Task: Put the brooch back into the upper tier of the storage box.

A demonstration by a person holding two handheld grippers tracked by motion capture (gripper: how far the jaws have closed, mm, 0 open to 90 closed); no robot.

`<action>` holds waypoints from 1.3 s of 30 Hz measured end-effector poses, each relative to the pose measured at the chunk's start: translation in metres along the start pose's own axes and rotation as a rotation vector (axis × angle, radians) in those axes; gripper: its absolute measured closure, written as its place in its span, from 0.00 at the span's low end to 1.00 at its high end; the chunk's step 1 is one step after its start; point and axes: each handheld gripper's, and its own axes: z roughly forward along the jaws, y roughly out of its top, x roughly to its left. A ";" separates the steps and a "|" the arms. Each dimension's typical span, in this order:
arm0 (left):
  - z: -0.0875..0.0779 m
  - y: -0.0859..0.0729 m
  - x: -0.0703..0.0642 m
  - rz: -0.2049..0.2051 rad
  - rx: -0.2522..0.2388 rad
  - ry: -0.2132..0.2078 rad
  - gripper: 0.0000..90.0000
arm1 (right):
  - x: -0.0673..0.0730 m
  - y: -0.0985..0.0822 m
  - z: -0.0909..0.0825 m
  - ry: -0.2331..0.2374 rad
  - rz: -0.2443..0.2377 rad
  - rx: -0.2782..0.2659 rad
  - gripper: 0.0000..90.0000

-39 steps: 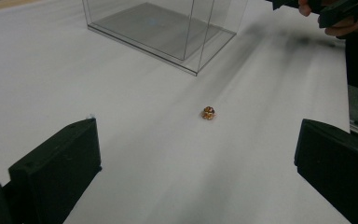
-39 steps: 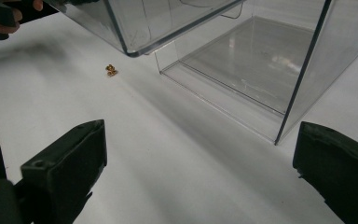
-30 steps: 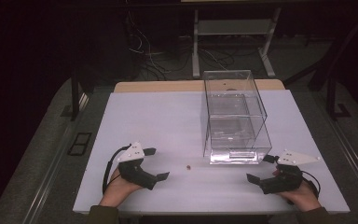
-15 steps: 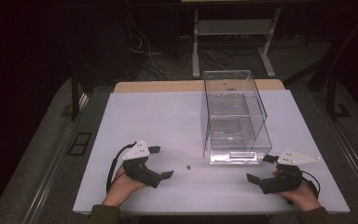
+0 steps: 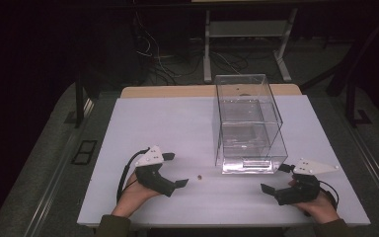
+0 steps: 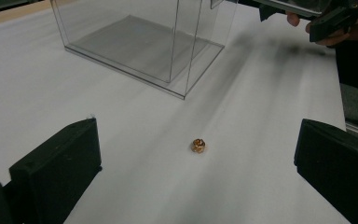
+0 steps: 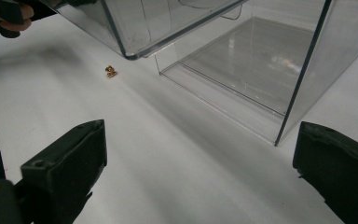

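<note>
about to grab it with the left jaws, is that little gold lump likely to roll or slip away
Probably yes. The gold lump looks rounded and knobbly, so a nudge may send it rolling on the smooth white table. It is tiny against the left gripper with its wide-open jaws, so it likely weighs little and could squirt out unless the jaws close squarely on it.

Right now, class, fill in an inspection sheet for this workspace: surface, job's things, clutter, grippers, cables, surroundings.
Surface: white table, flat and bare around the work.
Job's things: small gold nugget lying loose; clear plastic box standing beyond it.
Clutter: nothing seen.
Grippers: left gripper open, aimed at the nugget; right gripper open beside the box.
Cables: black cable loops from the left gripper.
Surroundings: dark room, metal frame and floor wires behind.
</note>
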 end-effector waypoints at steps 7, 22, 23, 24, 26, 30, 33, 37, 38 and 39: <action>0.005 0.006 -0.002 0.017 -0.009 -0.009 0.02 | 0.001 0.000 0.000 0.000 0.003 0.000 0.03; 0.018 0.016 0.001 0.014 -0.017 -0.026 0.02 | 0.000 0.000 0.000 0.000 0.006 -0.001 0.03; 0.019 0.017 0.002 0.017 -0.017 -0.029 0.02 | 0.000 0.000 -0.001 0.000 0.007 -0.001 0.03; 0.021 0.018 0.002 0.018 -0.018 -0.031 0.02 | 0.000 0.000 -0.001 0.000 0.009 -0.002 0.03; 0.023 0.019 0.001 0.017 -0.020 -0.033 0.02 | 0.000 0.000 -0.001 -0.001 0.009 -0.003 0.03; 0.027 0.021 0.002 0.020 -0.021 -0.037 0.02 | 0.000 0.000 -0.001 0.000 0.010 -0.003 0.03; 0.030 0.023 0.002 0.019 -0.019 -0.040 0.02 | 0.000 0.000 -0.001 -0.001 0.010 -0.003 0.03; 0.034 0.025 0.002 0.015 -0.020 -0.047 0.02 | 0.000 0.000 -0.001 -0.001 0.011 -0.005 0.03; 0.035 0.026 0.002 0.014 -0.021 -0.047 0.02 | 0.000 0.000 -0.001 -0.002 0.012 -0.007 0.03; 0.036 0.026 0.002 0.011 -0.020 -0.048 0.02 | 0.000 0.000 -0.001 -0.002 0.012 -0.006 0.03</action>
